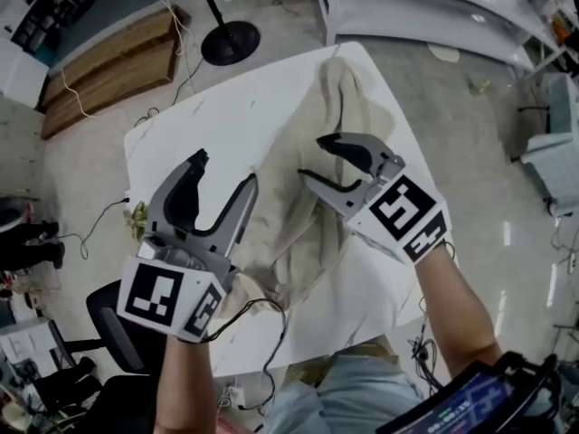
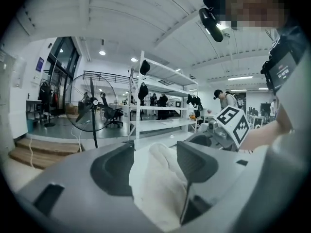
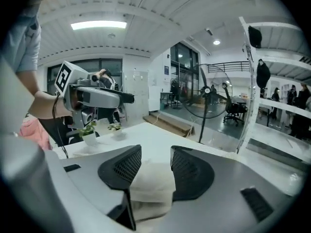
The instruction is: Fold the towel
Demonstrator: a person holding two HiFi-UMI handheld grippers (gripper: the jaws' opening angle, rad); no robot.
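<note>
Towel: the cream towel (image 1: pixel 336 143) lies crumpled in a long heap on the white tabletop (image 1: pixel 226 107); it runs from the far edge toward the near edge, a little right of the middle, and its near end bunches into loose folds
Left gripper: the left gripper (image 1: pixel 226 168) hangs over the near left part of the tabletop, just beside the towel's near folds, with its marker cube (image 1: pixel 172 297) toward the person
Left fingers: the fingers (image 2: pixel 114 169) are spread wide; in the left gripper view pale towel cloth shows in the gap between them, and neither pad clamps it
Right gripper: the right gripper (image 1: pixel 312 158) is over the middle of the towel, reaching in from the right and pointing left across the cloth
Right fingers: these fingers (image 3: pixel 192 174) are also spread; a soft hump of towel sits low in the gap between them and is not pinched; whether it brushes a pad I cannot tell
Between the grippers: they are near each other but apart, with the towel's near half between them
Cable: a black cable (image 1: pixel 262 310) loops from under the left gripper over the near edge of the tabletop
Plant: a small potted plant (image 1: pixel 138 220) stands at the left edge of the tabletop
Floor, far left: a fan stand (image 1: pixel 228 39) with a round black base, and wooden steps (image 1: pixel 109 66) farther left
Floor, far right: a white shelf rack (image 1: pixel 434 7)
Floor, near left: a black office chair (image 1: pixel 113 319)
</note>
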